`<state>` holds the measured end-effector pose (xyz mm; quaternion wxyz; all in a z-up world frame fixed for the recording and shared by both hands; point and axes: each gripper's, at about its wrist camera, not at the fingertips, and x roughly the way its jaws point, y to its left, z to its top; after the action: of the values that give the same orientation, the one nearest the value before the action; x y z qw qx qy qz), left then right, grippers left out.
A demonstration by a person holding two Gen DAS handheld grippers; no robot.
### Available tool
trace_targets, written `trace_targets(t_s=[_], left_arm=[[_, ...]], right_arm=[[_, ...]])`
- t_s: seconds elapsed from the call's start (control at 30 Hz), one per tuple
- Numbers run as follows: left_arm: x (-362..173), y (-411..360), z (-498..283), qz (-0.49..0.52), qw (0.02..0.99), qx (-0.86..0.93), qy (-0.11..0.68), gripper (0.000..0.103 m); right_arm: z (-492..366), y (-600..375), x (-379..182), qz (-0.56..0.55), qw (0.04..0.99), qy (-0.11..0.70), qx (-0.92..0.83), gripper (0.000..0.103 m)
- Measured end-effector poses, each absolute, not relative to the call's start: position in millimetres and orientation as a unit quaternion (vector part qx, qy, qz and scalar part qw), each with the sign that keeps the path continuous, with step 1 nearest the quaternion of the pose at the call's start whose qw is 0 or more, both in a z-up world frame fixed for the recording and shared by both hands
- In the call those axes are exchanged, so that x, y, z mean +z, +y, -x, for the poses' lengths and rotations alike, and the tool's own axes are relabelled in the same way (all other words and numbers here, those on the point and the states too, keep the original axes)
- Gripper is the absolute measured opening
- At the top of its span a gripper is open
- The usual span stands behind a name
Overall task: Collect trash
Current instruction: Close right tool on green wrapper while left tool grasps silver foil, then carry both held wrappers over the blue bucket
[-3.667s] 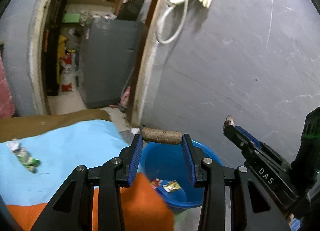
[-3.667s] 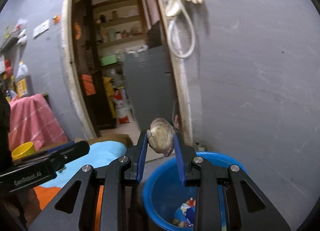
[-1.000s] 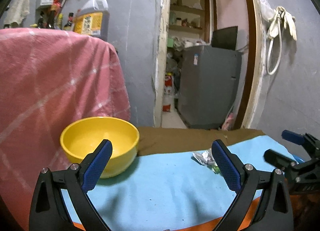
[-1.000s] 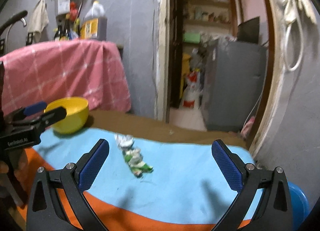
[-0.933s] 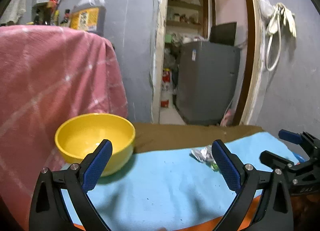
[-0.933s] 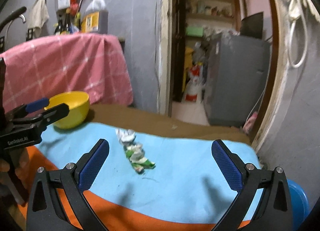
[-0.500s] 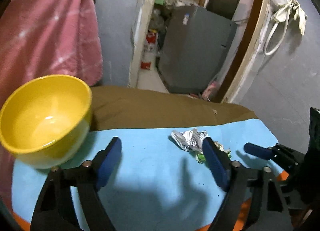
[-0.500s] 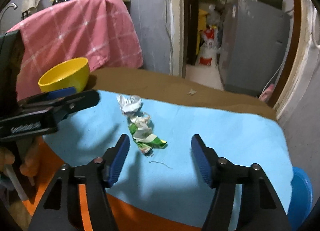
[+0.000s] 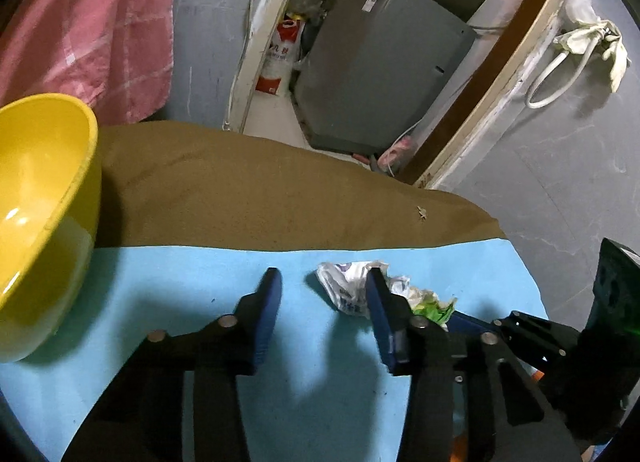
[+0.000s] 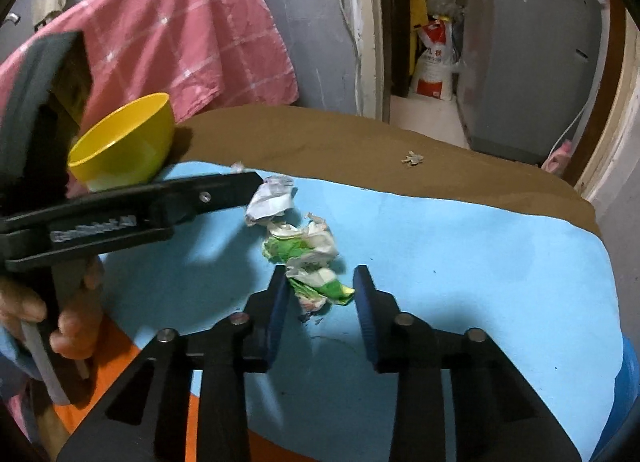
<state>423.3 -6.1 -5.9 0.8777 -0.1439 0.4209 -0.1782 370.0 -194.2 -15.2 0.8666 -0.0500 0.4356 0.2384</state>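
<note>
Left gripper point(image 9: 322, 294), jaws just been narrowing, gapes over the light blue cloth point(image 9: 200, 274); the crumpled white wrapper point(image 9: 346, 282) lies against its right finger, unpinched. Right gripper point(image 10: 320, 290), also closing, brackets the crumpled green-and-white wrapper point(image 10: 310, 258), pads not yet pressing. Yellow plastic bowl point(image 10: 124, 142) sits behind.

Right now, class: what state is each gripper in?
Left gripper: open, closing, holding nothing.
Right gripper: open, closing around the green wrapper, not yet gripping.
</note>
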Motion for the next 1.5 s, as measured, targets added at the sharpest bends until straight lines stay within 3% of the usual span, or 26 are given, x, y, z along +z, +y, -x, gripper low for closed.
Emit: trace_targets(t_s=[0.27,0.37,0.77,1.2,1.5], left_arm=[[-9,-13,-423,0.132,0.873,-0.189,0.429,0.005],[-6,-15,-418,0.126,0.877,-0.193,0.423,0.002],[34,-57,-364,0.089,0.921,-0.206,0.318,0.001],[87,-165,-300,0.049,0.938,-0.276,0.205,0.001],[84,-246,-284,0.031,0.914,-0.339,0.222,0.001]], right_arm=[[-368,-208,-11,0.033,0.873,0.431,0.224,0.014],[-366,-214,-9,0.027,0.879,0.425,0.215,0.013],[-321,-255,34,-0.007,0.941,0.28,0.191,0.012],[-238,-351,87,-0.014,0.992,0.113,0.057,0.012],[-205,-421,86,-0.046,0.991,0.126,-0.026,0.012]])
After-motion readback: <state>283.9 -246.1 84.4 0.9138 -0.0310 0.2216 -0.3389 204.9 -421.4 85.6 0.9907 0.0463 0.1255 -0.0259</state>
